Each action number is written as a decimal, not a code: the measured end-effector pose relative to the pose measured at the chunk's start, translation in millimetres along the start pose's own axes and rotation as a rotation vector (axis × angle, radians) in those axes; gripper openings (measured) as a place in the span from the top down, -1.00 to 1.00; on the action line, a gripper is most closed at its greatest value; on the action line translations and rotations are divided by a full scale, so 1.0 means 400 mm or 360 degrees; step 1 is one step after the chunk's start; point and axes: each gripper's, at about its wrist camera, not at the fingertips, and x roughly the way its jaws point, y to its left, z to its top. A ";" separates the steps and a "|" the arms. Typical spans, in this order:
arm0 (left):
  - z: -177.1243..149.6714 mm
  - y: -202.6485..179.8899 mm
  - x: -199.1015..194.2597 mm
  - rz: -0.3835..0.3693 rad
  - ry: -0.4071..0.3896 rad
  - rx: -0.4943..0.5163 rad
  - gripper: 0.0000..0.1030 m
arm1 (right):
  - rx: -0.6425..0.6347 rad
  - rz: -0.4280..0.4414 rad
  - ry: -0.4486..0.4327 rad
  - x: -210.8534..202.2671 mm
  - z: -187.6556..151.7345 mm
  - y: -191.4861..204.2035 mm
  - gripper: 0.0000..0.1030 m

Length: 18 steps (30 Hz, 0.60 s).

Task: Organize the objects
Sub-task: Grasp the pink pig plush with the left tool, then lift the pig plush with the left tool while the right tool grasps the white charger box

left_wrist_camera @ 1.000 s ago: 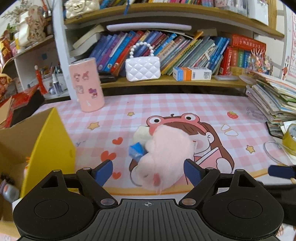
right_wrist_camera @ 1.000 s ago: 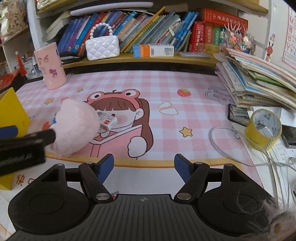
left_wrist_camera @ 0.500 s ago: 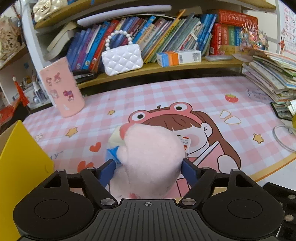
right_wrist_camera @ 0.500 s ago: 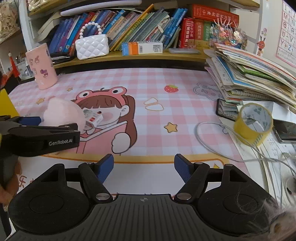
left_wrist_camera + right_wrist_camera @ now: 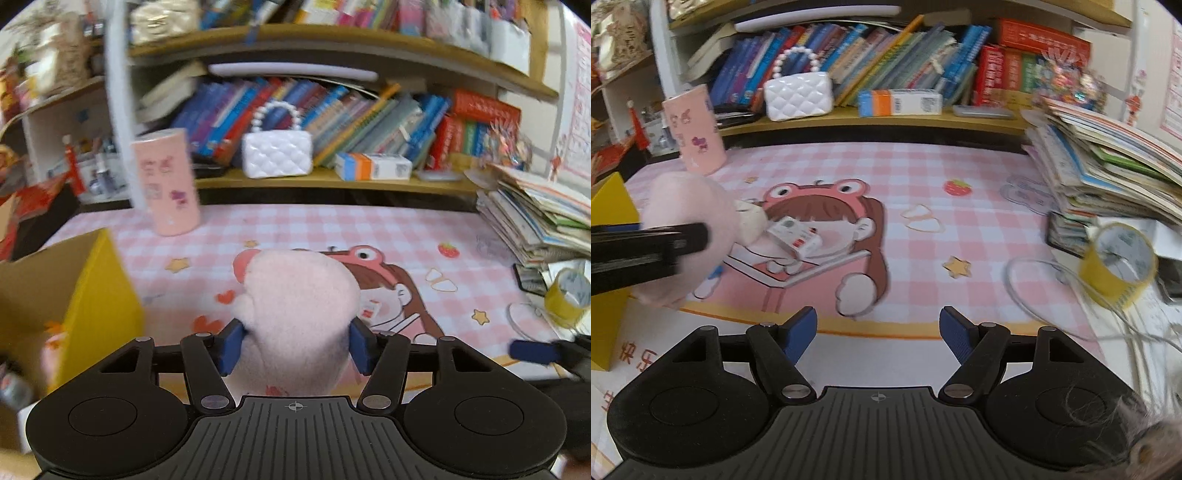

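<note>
2 blue pads of the left gripper (image 5: 294, 345) squeezed on the pink plush toy (image 5: 301, 314), 1 on each side, jaws just been closing on it. Toy pinched at its soft middle, its round top poking up toward 12 o'clock over the pink checked mat (image 5: 332, 229). Seen from the right wrist, same toy up off the mat at 9 o'clock, black finger across its front, small white tag hanging from it toward 3 o'clock.

Open and holding nothing: right gripper (image 5: 878, 334), jaws wide apart above the near edge of the mat, at 6 o'clock.

Off at 9 o'clock of the toy, yellow cardboard box (image 5: 99, 295) with its top open. Farther back at 11 o'clock, tall pink cup (image 5: 167, 182) standing upright on the mat. At 12 o'clock, white quilted purse (image 5: 277, 153) with a bead handle on the low shelf, books behind it. At 3 o'clock, yellow tape roll (image 5: 1117, 264) beside a white cable, and above it a leaning stack of books (image 5: 1108, 170).
</note>
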 end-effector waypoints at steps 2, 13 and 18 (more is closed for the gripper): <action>-0.010 0.023 -0.028 0.0035 0.0009 -0.0051 -0.12 | -0.0037 0.0052 -0.0014 0.018 0.010 0.017 -0.40; -0.058 0.065 -0.134 0.0157 0.0018 -0.0106 -0.12 | -0.0285 0.0172 -0.0021 0.179 0.054 0.109 -0.43; -0.058 0.077 -0.155 0.0169 0.0002 -0.0133 -0.12 | -0.0261 0.0177 -0.0010 0.249 0.083 0.125 -0.43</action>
